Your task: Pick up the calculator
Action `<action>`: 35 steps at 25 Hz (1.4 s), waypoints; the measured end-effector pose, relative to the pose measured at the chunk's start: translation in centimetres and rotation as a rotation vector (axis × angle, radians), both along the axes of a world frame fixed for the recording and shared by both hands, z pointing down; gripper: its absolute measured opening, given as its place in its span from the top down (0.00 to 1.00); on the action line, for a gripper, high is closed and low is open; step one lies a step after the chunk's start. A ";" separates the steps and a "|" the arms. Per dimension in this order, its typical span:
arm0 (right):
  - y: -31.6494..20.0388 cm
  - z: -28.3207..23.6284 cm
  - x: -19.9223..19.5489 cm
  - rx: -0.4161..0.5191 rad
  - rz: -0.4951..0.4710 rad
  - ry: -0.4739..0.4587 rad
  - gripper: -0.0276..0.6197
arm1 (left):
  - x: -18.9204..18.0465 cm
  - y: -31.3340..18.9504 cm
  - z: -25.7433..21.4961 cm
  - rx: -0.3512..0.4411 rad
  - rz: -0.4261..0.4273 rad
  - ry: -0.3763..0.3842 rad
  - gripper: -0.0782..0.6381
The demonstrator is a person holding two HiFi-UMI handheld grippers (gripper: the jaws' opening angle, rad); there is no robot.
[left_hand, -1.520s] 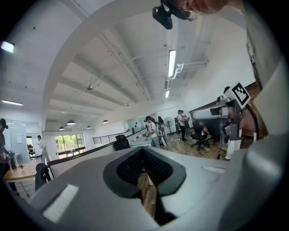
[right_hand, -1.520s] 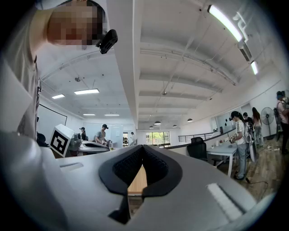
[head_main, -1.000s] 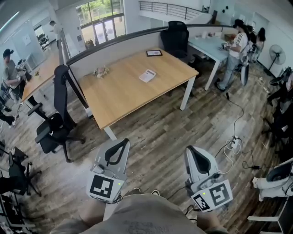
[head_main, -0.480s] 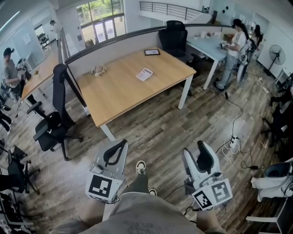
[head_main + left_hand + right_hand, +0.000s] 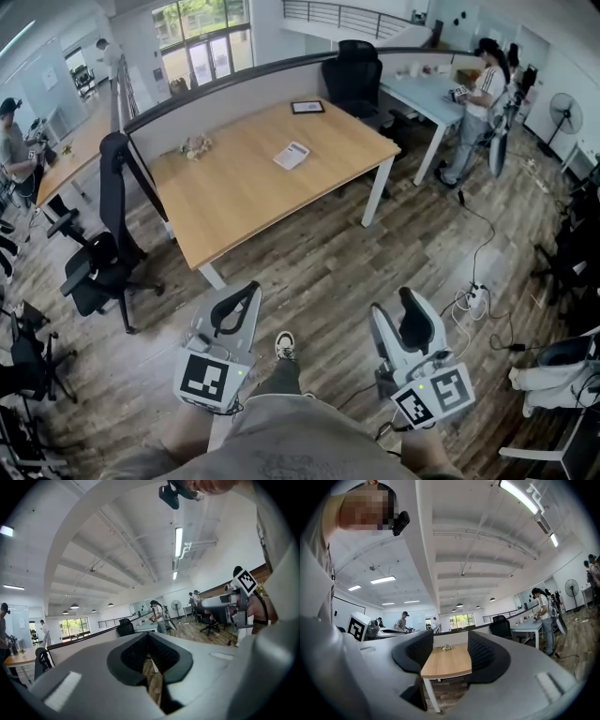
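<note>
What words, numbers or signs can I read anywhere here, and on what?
No text is readable.
On the calculator, lying on the table: print too small to read.
On the dark framed item: too small to read.
On the marker cubes: black-and-white patterns only, no letters.

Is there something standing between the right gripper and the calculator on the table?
Nothing visible blocks the way. The open right gripper is well apart from the table, with only bare floor between them. The calculator lies alone on its part of the tabletop, and the black chair stands off to the left.
</note>
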State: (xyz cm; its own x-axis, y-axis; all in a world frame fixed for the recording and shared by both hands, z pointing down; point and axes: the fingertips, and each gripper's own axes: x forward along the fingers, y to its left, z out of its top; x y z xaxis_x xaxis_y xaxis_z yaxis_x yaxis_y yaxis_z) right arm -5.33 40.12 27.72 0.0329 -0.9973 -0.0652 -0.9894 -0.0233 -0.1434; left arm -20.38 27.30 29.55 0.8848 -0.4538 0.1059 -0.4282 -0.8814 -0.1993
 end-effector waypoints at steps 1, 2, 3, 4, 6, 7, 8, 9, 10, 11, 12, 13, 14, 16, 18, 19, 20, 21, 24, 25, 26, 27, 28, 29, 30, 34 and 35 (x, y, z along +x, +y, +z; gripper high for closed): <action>-0.7 0.1 0.4 -0.003 -0.003 -0.001 0.63 | 0.3 -0.7 0.0 -0.002 -0.004 0.000 0.89; -1.6 0.1 0.7 -0.007 -0.006 -0.001 0.63 | 0.6 -1.6 0.0 -0.005 -0.007 0.000 0.89; -2.5 0.1 1.0 -0.012 -0.010 0.000 0.63 | 0.8 -2.5 0.0 -0.007 -0.011 0.001 0.89; -3.5 0.1 1.3 -0.017 -0.015 0.002 0.63 | 1.1 -3.5 0.0 -0.009 -0.015 0.001 0.89; -5.6 0.1 2.0 -0.025 -0.023 0.006 0.63 | 1.7 -5.6 -0.1 -0.015 -0.023 0.003 0.89; -6.8 0.1 2.3 -0.029 -0.027 0.008 0.63 | 2.0 -6.7 -0.2 -0.017 -0.026 0.005 0.89; -7.9 0.1 2.7 -0.034 -0.029 0.011 0.63 | 2.3 -7.8 -0.2 -0.019 -0.028 0.008 0.89; -9.1 0.1 3.1 -0.038 -0.032 0.012 0.63 | 2.7 -8.9 -0.3 -0.019 -0.029 0.009 0.89; -10.3 0.1 3.5 -0.044 -0.034 0.013 0.63 | 3.1 -10.1 -0.4 -0.019 -0.031 0.011 0.89; -11.5 0.1 3.9 -0.050 -0.037 0.013 0.63 | 3.4 -11.3 -0.4 -0.020 -0.032 0.011 0.89; -12.7 0.2 4.2 -0.057 -0.039 0.012 0.63 | 3.8 -12.5 -0.5 -0.019 -0.032 0.009 0.89; -14.0 0.2 4.7 -0.063 -0.040 0.011 0.63 | 4.2 -13.8 -0.5 -0.015 -0.030 0.006 0.89; -15.3 0.2 5.1 -0.069 -0.041 0.010 0.63 | 4.6 -15.1 -0.6 -0.009 -0.026 0.003 0.89; -18.0 0.1 6.0 -0.079 -0.042 0.008 0.63 | 5.5 -17.7 -0.6 -0.014 -0.023 -0.003 0.89; -20.8 0.1 6.7 -0.088 -0.042 0.007 0.63 | 6.3 -20.4 -0.8 -0.030 -0.025 -0.004 0.89; -22.1 0.1 7.1 -0.092 -0.042 0.006 0.63 | 6.7 -21.7 -0.8 -0.032 -0.023 -0.004 0.89; -23.4 0.1 7.4 -0.097 -0.042 0.006 0.63 | 7.1 -22.9 -0.9 -0.032 -0.020 -0.004 0.89; -24.8 0.3 7.8 -0.102 -0.041 0.005 0.63 | 7.4 -24.2 -0.8 -0.033 -0.016 -0.005 0.89; -28.7 0.3 8.5 -0.105 -0.044 0.001 0.63 | 8.4 -27.8 -0.3 -0.043 -0.008 -0.012 0.89; -29.8 0.2 8.5 -0.099 -0.049 0.000 0.63 | 8.8 -28.9 -0.1 -0.043 -0.004 -0.015 0.89; -30.9 -0.1 8.6 -0.094 -0.056 -0.001 0.63 | 9.1 -29.9 0.0 -0.040 0.001 -0.017 0.89; -31.9 -0.2 8.7 -0.090 -0.060 -0.001 0.63 | 9.4 -30.9 0.1 -0.034 0.006 -0.019 0.89; -32.8 -0.3 8.8 -0.090 -0.062 0.002 0.63 | 9.6 -31.7 0.3 -0.033 0.009 -0.021 0.89; -33.7 -0.2 9.0 -0.092 -0.061 0.006 0.63 | 9.7 -32.6 0.4 -0.042 0.006 -0.021 0.89; -34.6 -0.1 9.3 -0.096 -0.059 0.008 0.63 | 9.9 -33.3 0.6 -0.053 0.001 -0.017 0.89; -37.3 1.0 9.9 -0.121 -0.066 -0.012 0.63 | 10.8 -35.8 0.9 -0.082 0.001 0.002 0.89; -37.8 1.3 9.9 -0.130 -0.068 -0.015 0.63 | 11.0 -36.3 1.1 -0.081 0.005 0.000 0.89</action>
State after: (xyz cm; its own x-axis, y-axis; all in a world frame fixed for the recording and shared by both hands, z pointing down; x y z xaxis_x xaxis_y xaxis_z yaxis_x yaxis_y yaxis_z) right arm 4.61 2.28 29.06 -0.0354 -0.9973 0.0645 -0.9871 0.0248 -0.1583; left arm -9.38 -9.01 30.63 0.8869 -0.4396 0.1419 -0.4241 -0.8966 -0.1273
